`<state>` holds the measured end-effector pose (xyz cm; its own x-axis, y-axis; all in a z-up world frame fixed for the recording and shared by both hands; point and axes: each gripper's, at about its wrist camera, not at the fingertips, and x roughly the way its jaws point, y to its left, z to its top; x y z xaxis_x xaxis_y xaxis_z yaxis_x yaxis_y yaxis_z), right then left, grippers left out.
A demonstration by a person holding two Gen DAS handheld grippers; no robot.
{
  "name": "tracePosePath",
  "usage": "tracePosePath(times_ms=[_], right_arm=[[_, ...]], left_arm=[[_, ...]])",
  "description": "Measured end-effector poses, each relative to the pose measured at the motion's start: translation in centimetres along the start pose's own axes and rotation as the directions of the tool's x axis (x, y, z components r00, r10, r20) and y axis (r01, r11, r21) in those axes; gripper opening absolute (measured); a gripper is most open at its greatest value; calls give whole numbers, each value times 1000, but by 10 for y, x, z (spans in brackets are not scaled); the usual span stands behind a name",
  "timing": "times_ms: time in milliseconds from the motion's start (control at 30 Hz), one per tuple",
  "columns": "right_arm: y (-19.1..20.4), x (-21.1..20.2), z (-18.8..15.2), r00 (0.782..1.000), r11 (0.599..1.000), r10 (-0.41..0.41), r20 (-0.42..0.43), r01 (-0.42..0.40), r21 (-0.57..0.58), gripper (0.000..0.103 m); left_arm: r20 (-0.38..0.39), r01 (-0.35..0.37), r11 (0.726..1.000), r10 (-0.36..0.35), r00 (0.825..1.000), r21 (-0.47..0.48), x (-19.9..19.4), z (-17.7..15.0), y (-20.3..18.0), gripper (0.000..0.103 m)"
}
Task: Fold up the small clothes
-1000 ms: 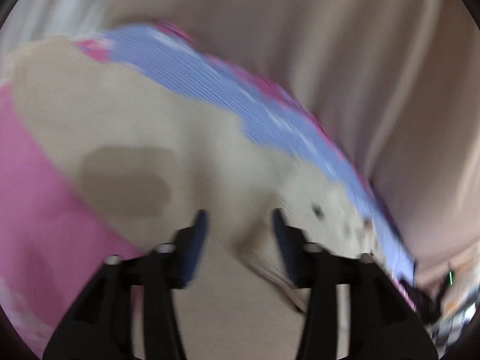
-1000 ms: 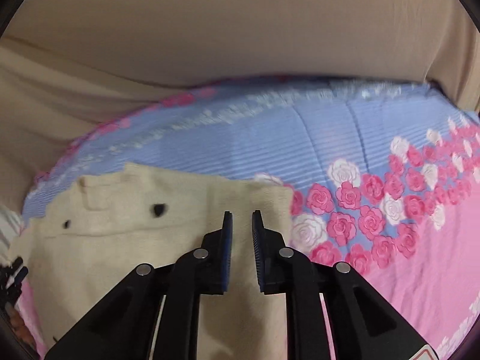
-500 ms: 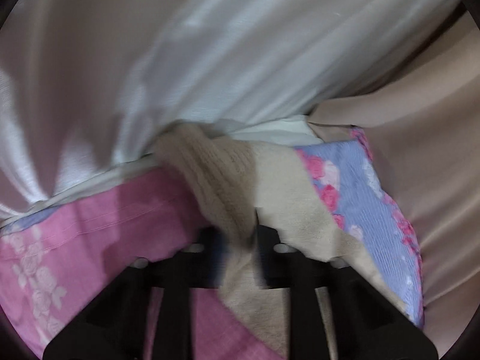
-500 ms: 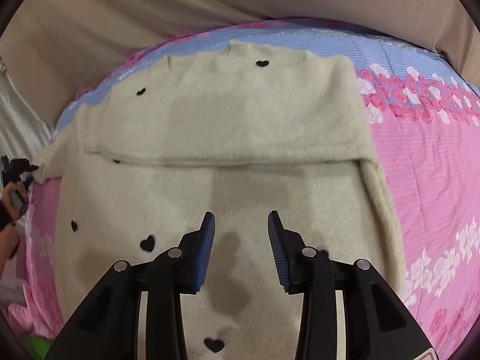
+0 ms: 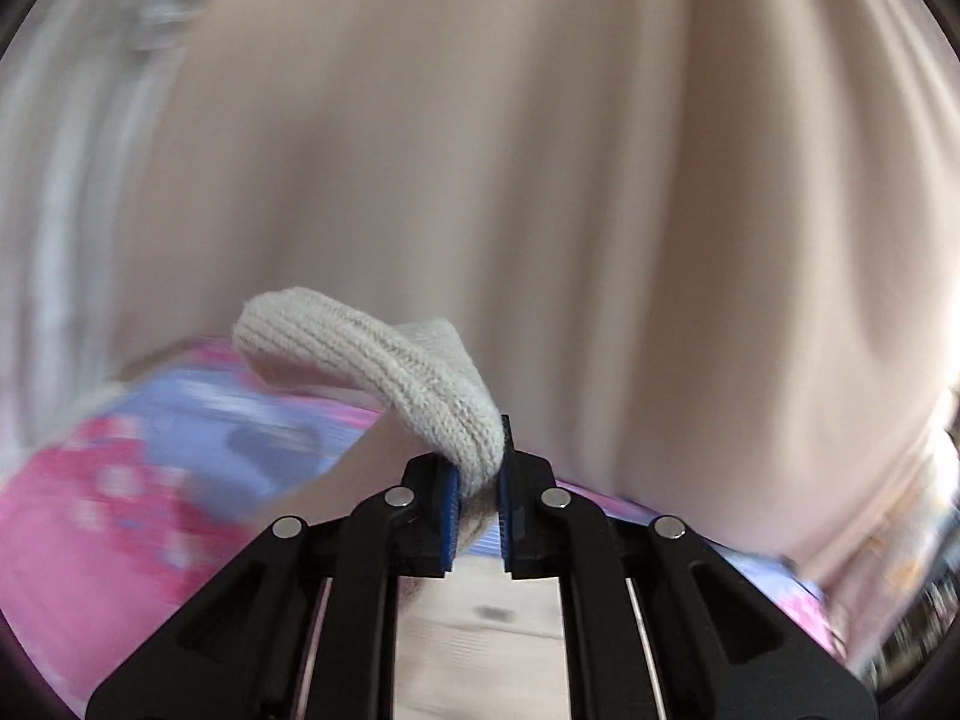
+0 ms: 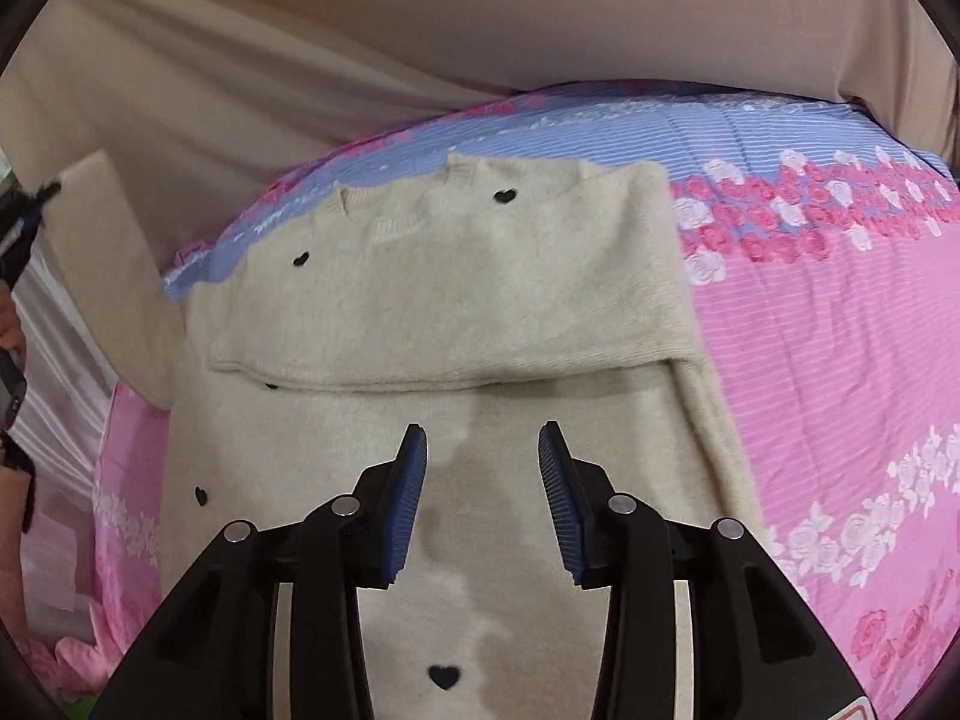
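A cream knitted sweater (image 6: 468, 312) with small black hearts lies flat on the bed, one sleeve folded across its chest. My left gripper (image 5: 480, 480) is shut on the ribbed cuff (image 5: 372, 360) of the other sleeve and holds it up off the bed. In the right wrist view that raised sleeve (image 6: 114, 252) slants up to the left edge, where the left gripper (image 6: 27, 204) shows as a dark shape. My right gripper (image 6: 483, 441) hovers over the sweater's lower body. Its jaws are opening and nothing is between them.
The bedspread (image 6: 840, 360) is pink with rose bands and a blue striped strip at the far side. Beige curtain cloth (image 6: 420, 18) hangs behind the bed. A person's hand (image 6: 9, 324) is at the left edge.
The left gripper shut on the sleeve cuff and lifted it high off the bed. The right gripper opened and drew back from the sweater's far corner to over its lower body.
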<state>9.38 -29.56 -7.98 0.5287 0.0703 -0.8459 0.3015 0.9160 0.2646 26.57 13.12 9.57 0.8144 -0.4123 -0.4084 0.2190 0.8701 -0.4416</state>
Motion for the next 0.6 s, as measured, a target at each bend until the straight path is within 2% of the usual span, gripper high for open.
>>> tracePosePath(times_ms=[67,133,200,267,333,433,467,500,533,600], right_arm=[[-15,-10,0,1000,1000,-4,13,4,17,40],[-34,-20,-2,1000,999,-11,25,10,42,40],[-53,-27,-5,999,998,-20,32,18,66,40],[-71,-32,-8,999,996,-25,33,23,85,41],[-86,-34,-11,999,994,-39,25,36,99,42],[-104,-28,-13,999,994,-41,-7,42,103,42],[-106,-25,-11,999,994,-35,-19,36,99,42],[-107,-23,-8,999,995,-29,-26,31,97,42],[-107,-20,-4,999,995,-16,-31,19,93,45],[-102,-12,11,999,996,36,-36,-32,84,52]], left_arm=[[-48,73,997,-72,996,33,14,-20,-48,9],[-125,135,990,-129,984,37,36,-51,-91,9],[-215,170,985,-161,963,24,58,-92,-126,9],[-299,170,985,-157,941,16,81,-133,-149,9],[-413,154,988,-138,900,8,109,-186,-167,13],[-553,54,998,-53,832,-14,133,-263,-167,17],[-577,29,999,-43,815,-35,134,-277,-163,17],[-579,22,996,-65,812,-81,126,-288,-156,18],[-562,30,993,-90,822,-116,113,-290,-153,21],[-501,24,987,-100,860,-157,85,-287,-135,40]])
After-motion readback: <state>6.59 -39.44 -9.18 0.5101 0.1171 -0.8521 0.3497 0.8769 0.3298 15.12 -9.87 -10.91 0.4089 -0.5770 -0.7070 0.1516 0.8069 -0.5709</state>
